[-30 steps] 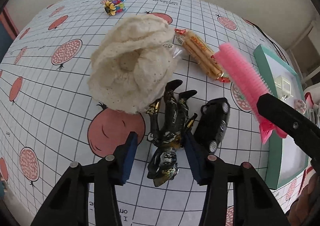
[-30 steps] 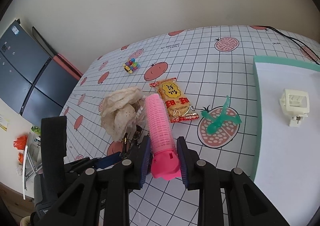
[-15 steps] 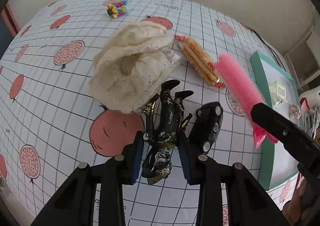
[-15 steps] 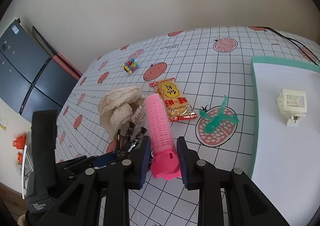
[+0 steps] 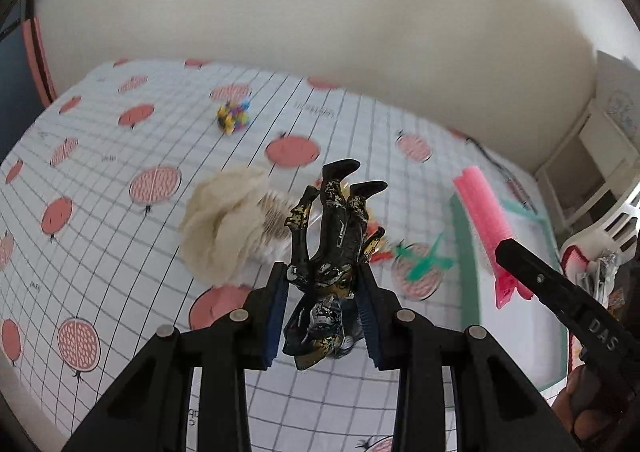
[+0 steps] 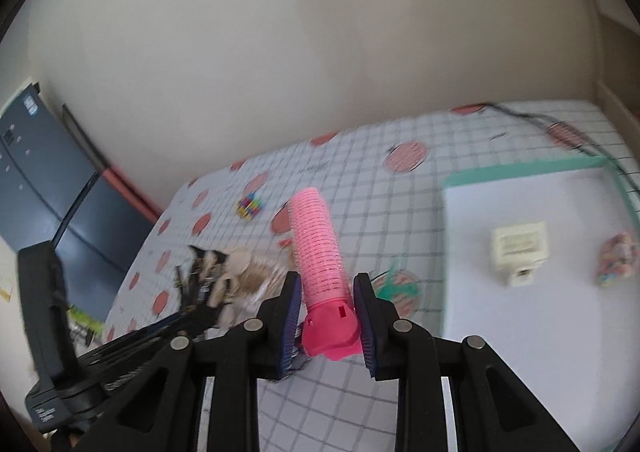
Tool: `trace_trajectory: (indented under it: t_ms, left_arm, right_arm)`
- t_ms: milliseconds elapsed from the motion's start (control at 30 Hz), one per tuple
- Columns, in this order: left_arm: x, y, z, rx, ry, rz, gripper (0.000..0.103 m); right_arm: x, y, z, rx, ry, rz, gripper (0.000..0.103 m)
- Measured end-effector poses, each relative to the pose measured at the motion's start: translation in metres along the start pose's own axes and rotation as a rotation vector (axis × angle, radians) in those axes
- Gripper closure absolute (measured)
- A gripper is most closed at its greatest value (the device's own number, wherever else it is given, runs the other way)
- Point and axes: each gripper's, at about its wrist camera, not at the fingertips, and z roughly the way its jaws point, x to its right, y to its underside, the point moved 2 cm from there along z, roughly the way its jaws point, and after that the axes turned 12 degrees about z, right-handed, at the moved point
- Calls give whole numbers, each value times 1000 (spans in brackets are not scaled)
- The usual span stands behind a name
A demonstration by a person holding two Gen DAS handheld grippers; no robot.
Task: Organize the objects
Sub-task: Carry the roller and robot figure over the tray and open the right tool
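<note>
Left gripper (image 5: 322, 306) holds figurine (image 5: 332, 248) aloft, tilted.

Glossy black-and-gold plastic figure (image 5: 334, 248); pink bristly plastic roller (image 6: 318, 248); cream knitted cloth (image 5: 222, 228); smooth printed tablecloth (image 5: 120, 252); matt black grippers with blue ribbed pads (image 5: 278, 308).

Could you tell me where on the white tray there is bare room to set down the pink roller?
The white tray is bare along its near and left side, between the teal rim and the cream clip. The far right is crowded: the clip and a pastel bundle sit there. The pink roller is in the right gripper.
</note>
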Motion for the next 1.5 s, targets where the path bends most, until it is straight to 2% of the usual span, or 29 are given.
trace_trajectory:
  t_ms: [100, 300, 433, 600, 700, 867, 1100, 1500]
  left_arm:
    - [13, -6, -7, 43, 17, 12, 68]
    - [37, -13, -15, 94, 71, 19, 68]
    - [59, -16, -13, 101, 100, 36, 68]
    - [91, -14, 0, 82, 130, 73, 68]
    - [110, -10, 9, 71, 135, 106, 68]
    - [141, 2, 30, 36, 97, 212, 68]
    - [162, 18, 45, -8, 114, 244, 68]
    - [189, 32, 66, -75, 123, 315, 68]
  right_arm:
    - [14, -10, -13, 53, 20, 33, 74]
    - [51, -25, -36, 140, 116, 97, 74]
    - [75, -31, -47, 170, 195, 99, 74]
    - [98, -34, -51, 179, 244, 140, 74]
    - [110, -33, -48, 168, 263, 156, 74]
    - [131, -26, -46, 141, 318, 166, 74]
    - [152, -20, -35, 96, 370, 191, 74]
    - [170, -12, -25, 38, 402, 208, 74]
